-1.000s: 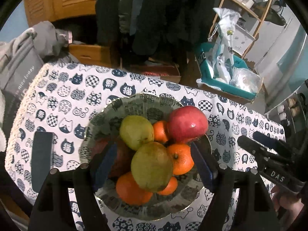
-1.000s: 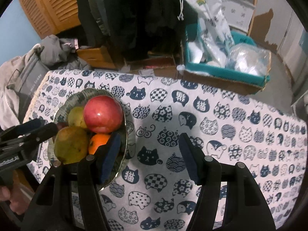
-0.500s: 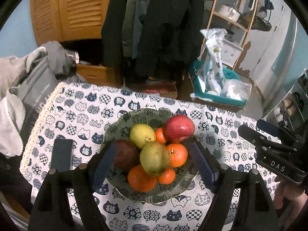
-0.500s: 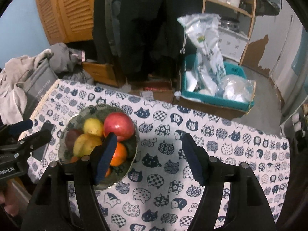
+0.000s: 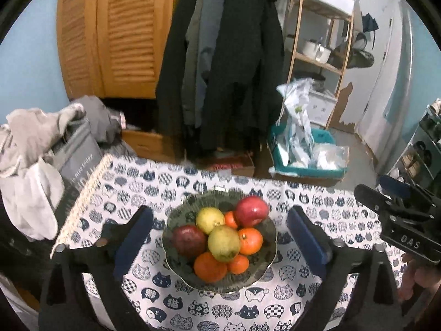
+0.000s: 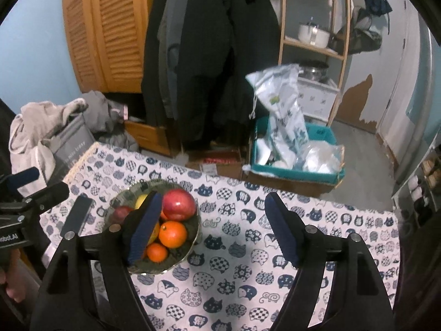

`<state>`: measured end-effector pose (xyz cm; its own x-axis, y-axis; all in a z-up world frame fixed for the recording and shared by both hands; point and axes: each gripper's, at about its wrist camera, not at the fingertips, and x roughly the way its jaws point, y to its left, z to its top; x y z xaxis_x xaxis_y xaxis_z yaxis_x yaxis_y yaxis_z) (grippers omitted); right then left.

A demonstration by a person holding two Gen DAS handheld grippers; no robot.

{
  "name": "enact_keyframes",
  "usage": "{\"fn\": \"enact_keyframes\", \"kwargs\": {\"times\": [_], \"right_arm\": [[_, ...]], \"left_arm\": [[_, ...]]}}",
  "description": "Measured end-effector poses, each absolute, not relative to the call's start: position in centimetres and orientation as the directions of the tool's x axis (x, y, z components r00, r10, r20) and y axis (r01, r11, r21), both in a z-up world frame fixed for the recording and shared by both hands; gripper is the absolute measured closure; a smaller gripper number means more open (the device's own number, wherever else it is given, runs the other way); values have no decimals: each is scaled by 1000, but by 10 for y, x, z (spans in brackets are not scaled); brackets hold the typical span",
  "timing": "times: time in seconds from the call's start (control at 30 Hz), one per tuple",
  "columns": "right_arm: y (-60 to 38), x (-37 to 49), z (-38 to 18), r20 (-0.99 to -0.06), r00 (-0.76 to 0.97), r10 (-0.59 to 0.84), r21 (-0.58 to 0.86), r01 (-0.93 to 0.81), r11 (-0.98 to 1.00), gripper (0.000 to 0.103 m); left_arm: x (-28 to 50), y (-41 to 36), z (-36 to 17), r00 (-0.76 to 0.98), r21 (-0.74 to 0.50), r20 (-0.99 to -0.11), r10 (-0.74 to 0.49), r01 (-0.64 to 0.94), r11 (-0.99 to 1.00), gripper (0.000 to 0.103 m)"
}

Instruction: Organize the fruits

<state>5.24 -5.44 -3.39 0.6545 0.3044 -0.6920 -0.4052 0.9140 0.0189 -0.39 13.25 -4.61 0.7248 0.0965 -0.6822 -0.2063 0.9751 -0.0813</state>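
Fruits [image 5: 223, 241] heaped in bowl [image 5: 176, 218], below opening left claw [image 5: 220, 234], untouched.

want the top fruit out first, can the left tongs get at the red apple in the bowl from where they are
Probably yes. The left tongs hang open and empty above the bowl, their jaws opening, and the red apple sits uncovered on the pile's far side.

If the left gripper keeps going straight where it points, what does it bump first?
Probably the fruit heaped in the bowl: the left gripper, jaws opening and empty, frames the yellow-green pear on top. Depth is hard to judge, so that's a guess.
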Motion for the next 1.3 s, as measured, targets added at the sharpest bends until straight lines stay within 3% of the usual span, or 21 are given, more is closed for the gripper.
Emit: {"fn": "enact_keyframes", "kwargs": {"times": [0.8, 1.3], "right_arm": [[-111, 4, 26, -542, 778, 318, -6, -382, 924, 24], [-113, 2, 26, -535, 782, 319, -10, -383, 924, 24]], "left_arm": [[-46, 104, 15, 820, 17, -526, 226, -255, 967, 1], [-49, 105, 20, 836, -11, -502, 220, -261, 965, 1]]}}
